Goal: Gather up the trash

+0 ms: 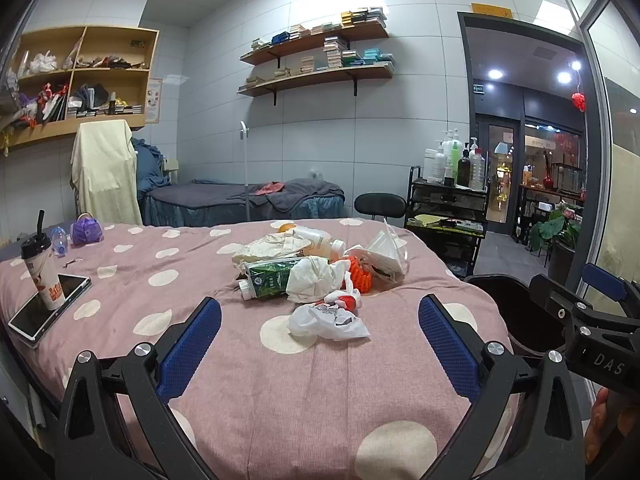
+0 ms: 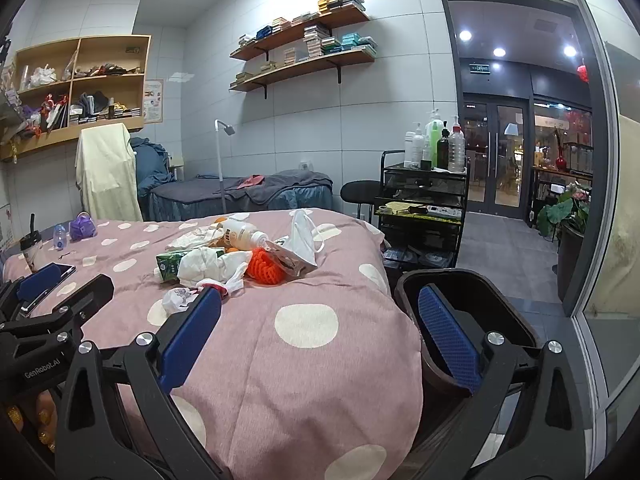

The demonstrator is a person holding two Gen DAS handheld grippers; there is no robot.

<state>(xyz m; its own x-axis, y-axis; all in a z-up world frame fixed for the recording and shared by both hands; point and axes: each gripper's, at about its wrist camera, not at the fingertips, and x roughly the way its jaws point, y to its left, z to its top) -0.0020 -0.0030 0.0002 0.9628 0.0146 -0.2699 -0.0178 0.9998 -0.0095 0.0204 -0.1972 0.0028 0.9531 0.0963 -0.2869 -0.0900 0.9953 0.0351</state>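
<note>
Trash is all heaped up in the middle of the pink polka-dot bedspread (image 1: 304,380), a bit toward the far side from where I'm holding both tools. From my left wrist cam I can pick out a green carton (image 1: 269,278) lying on its side, a crumpled white tissue wad (image 1: 314,278) pressed against it, an orange foam net (image 1: 359,273) just to the right of that, a white face mask (image 1: 386,250) leaning behind, and a plastic bottle (image 1: 318,242) lying flat at the back. Closest to me is a scrunched white plastic bag (image 1: 328,320), sitting a little apart from the main heap. My left gripper (image 1: 320,354) is hanging over the near part of the bedspread with the jaws spread wide, nothing between the blue pads, and that bag sits just past the gap. My right gripper (image 2: 320,340) is spread wide too and not holding anything; its right pad (image 2: 448,336) lines up over the dark bin (image 2: 408,292) that stands right beside the bed's right edge. Off on the left side of the bed, well away from the pile, there's a drink cup with a straw (image 1: 40,268) standing on a tablet (image 1: 50,306), plus a small clear bottle (image 1: 59,240) and a purple thing (image 1: 86,230) I can't identify.
</note>
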